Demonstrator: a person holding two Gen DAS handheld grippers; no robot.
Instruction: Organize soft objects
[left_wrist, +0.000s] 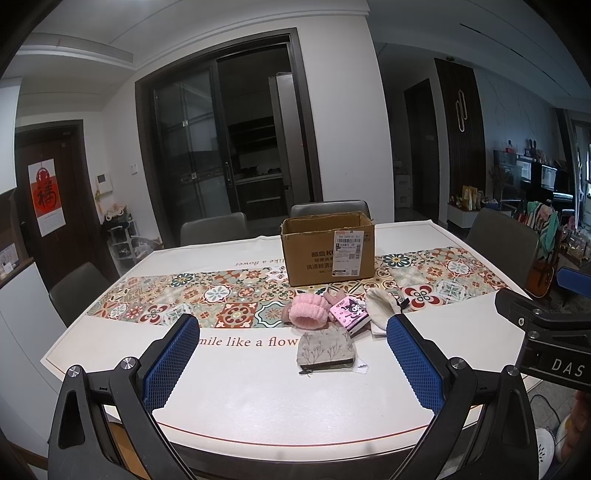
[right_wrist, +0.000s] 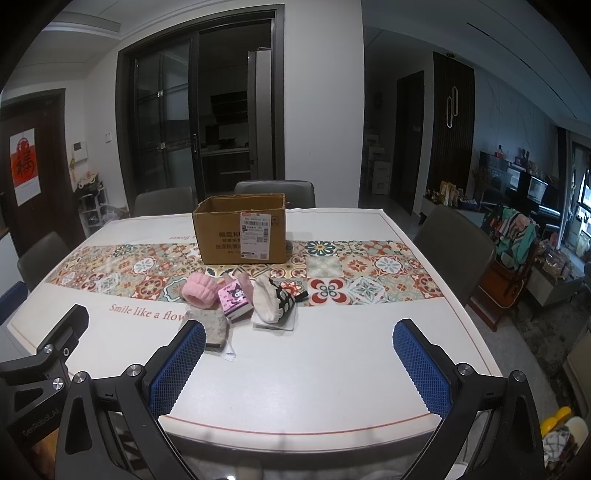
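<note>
From the left wrist view, the left gripper (left_wrist: 291, 354) hovers over the near edge of the table (left_wrist: 258, 398) with its jaws spread wide and nothing between them. The cardboard box (left_wrist: 327, 249) stands open-topped on the patterned runner, and the soft things lie in a loose cluster just in front of it: a pink fluffy band (left_wrist: 308, 312), a pink cartoon tissue pack (left_wrist: 350, 313), a cream mitten (left_wrist: 380, 308), and, nearest the camera, a grey zip pouch (left_wrist: 325, 350). The tablecloth reads "mile like a flow", partly hidden by a finger, and the box carries a shipping label and Chinese print too small to read; the other tool at the right edge shows "DAS". From the right wrist view, the right gripper (right_wrist: 299, 354) likewise has its jaws wide apart and empty, near the cluster in front of the box; a black patterned pouch (right_wrist: 285, 297) shows leaning on the mitten. "Smile like a flow" and "GenRoboAI" are legible. The items touch and overlap, so a grab could likely drag a neighbour along, and a thin limp pouch may slip from the pads.
</note>
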